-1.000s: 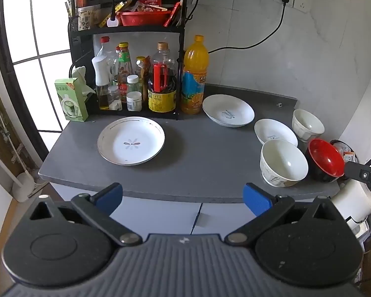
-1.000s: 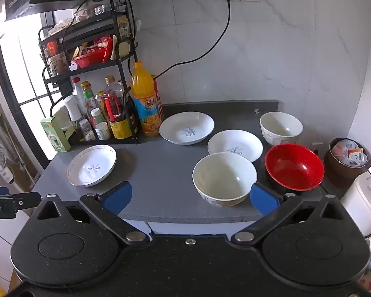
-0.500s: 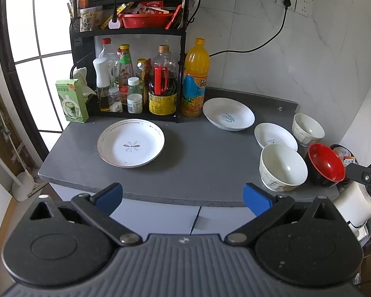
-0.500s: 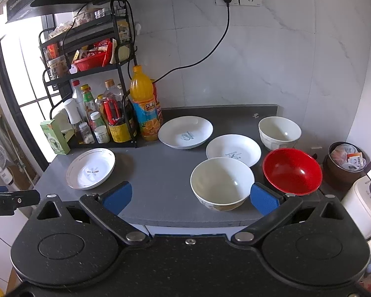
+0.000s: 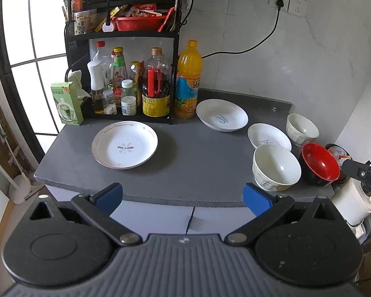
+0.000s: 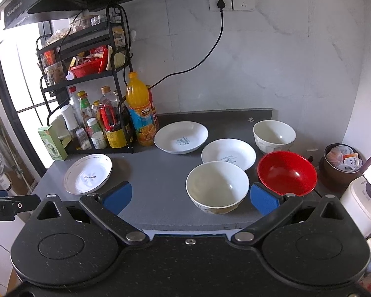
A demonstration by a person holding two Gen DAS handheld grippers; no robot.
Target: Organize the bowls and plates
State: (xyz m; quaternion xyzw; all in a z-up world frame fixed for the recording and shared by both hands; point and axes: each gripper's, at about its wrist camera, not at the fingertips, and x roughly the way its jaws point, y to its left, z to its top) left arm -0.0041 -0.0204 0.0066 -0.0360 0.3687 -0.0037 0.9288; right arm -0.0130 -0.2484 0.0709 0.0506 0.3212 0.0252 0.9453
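Note:
On the grey counter (image 5: pixel 185 168) lie a gold-rimmed plate (image 5: pixel 125 144) at the left, a white plate (image 5: pixel 222 115) by the juice bottle and a smaller white plate (image 5: pixel 269 136). A large white bowl (image 6: pixel 217 186) stands near the front edge, a red bowl (image 6: pixel 287 172) to its right, and a small white bowl (image 6: pixel 274 136) behind. My left gripper (image 5: pixel 183 196) hangs open in front of the counter edge, holding nothing. My right gripper (image 6: pixel 189 196) is open too, and the large white bowl sits just beyond its fingers.
A black rack (image 5: pixel 121 49) of bottles and an orange juice bottle (image 5: pixel 188 81) stand at the back left, with a green box (image 5: pixel 66 104) beside them. A brown pot (image 6: pixel 338 165) and a white appliance (image 6: pixel 361 200) stand off the counter's right end.
Both grippers have drawn back and risen slightly, so the dishes sit a little lower and smaller in view. No dish has moved and both grippers stay open.

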